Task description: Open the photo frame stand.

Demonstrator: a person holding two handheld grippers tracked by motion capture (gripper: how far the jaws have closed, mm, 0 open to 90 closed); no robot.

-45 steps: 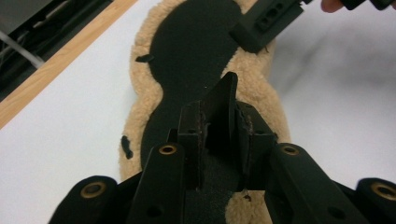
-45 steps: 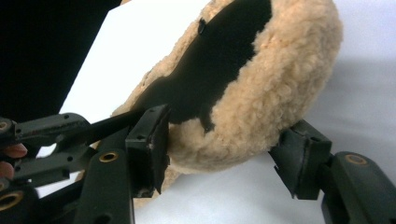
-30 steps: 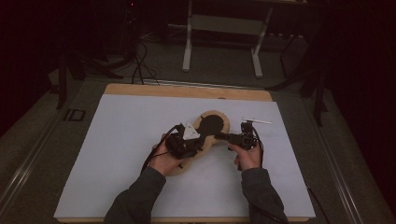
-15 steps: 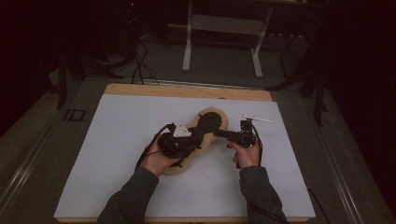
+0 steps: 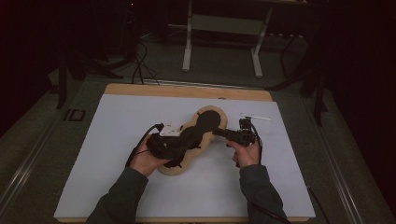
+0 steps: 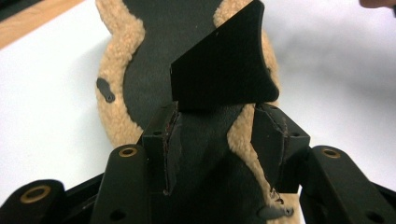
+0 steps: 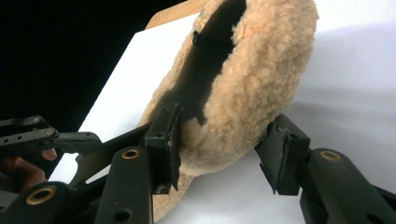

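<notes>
The tan fleece-edged, black-faced pad (image 5: 194, 140) lies on the white table sheet (image 5: 93, 154); my left gripper (image 6: 215, 140) has just been opening, jaws apart astride its black flap; my right gripper (image 7: 224, 149) straddles the raised fleece edge unclamped; a careless pull risks slippage.

Dim room around a brightly lit white counter (image 5: 116, 154).
A wooden edge (image 5: 154, 90) runs along the counter's far side. Behind it, upper middle of the frame, a pale metal stand (image 5: 223, 28) sits on dark grey floor (image 5: 154, 53), with black cables (image 5: 140, 60) at upper left.
</notes>
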